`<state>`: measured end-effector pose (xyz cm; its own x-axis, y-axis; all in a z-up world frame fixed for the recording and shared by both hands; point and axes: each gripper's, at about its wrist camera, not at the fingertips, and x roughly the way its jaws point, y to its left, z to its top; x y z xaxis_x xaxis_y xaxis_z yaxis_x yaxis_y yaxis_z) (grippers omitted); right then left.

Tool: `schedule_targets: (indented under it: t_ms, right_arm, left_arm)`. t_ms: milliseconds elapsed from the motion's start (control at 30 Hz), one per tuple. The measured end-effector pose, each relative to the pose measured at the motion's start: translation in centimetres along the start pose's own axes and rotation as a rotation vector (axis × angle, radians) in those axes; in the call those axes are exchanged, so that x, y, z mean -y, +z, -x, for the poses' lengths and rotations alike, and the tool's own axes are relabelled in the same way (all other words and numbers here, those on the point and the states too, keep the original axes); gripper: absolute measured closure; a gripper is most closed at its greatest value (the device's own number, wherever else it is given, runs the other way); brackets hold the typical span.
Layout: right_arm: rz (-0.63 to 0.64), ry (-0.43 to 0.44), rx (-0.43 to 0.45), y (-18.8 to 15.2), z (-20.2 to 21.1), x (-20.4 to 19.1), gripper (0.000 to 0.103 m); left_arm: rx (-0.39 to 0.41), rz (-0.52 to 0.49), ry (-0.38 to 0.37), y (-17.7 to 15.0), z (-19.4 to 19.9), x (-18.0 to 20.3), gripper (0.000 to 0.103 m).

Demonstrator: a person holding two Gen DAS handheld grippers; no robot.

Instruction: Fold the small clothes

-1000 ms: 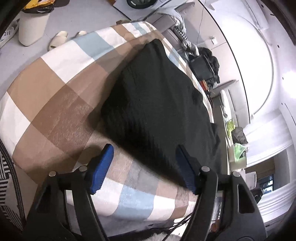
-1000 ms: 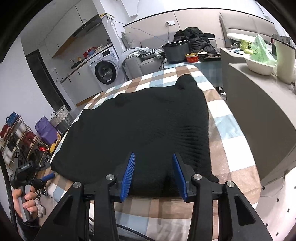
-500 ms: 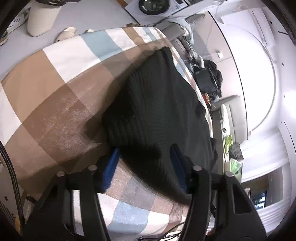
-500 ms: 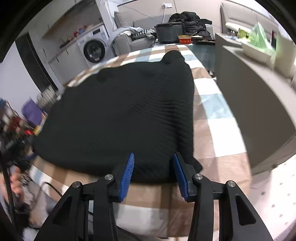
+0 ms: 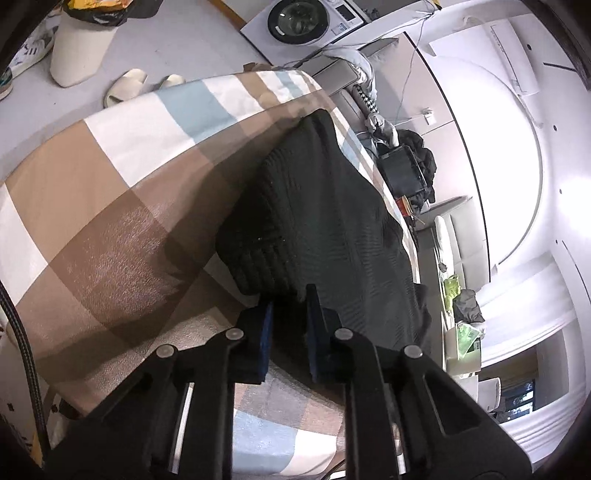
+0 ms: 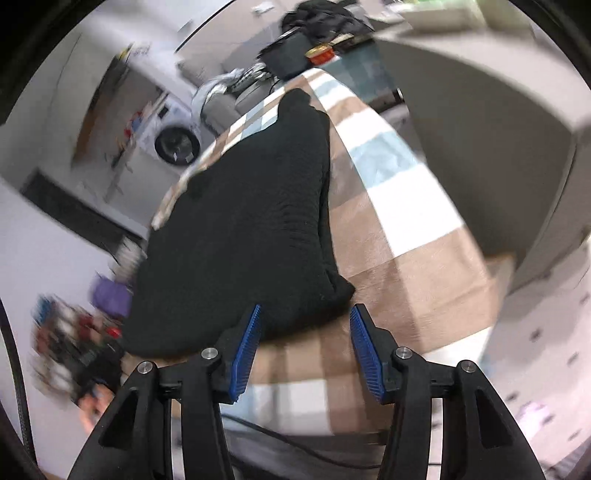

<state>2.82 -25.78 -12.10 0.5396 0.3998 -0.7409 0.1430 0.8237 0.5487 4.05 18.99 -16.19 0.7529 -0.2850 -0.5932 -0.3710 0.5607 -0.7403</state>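
A black knitted garment lies spread flat on a table under a brown, white and blue checked cloth. My left gripper is at the garment's near corner. Its jaws are closing and pinch the dark edge between the blue pads. In the right wrist view the garment runs away from me, blurred by motion. My right gripper hovers at its near right corner. Its jaws are opening, and the corner sits just ahead of the tips without touching the pads.
The checked cloth ends close behind both grippers. A washing machine, a pale bin and slippers stand on the floor beyond the far edge. A black pot sits past the table's end. A grey counter flanks the right side.
The left jaws have closed from wide apart onto the garment's near corner. The right gripper has rolled, dropped toward the garment's right corner, and spread its jaws wider.
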Motion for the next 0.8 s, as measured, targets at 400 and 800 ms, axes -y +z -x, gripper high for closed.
schedule_targets:
  t_ms: [400,800]
  right_arm:
    - [-0.033,-0.019,0.182,0.9,-0.3,-1.3,0.090]
    - [-0.148,0.154,0.018,-0.3,-1.5,-0.3,0.053]
  left_arm:
    - [-0.019,0.000,-0.015,-0.1,0.0,-0.4,0.090]
    - [-0.040,0.015,-0.009,0.0,-0.4,-1.1,0.090]
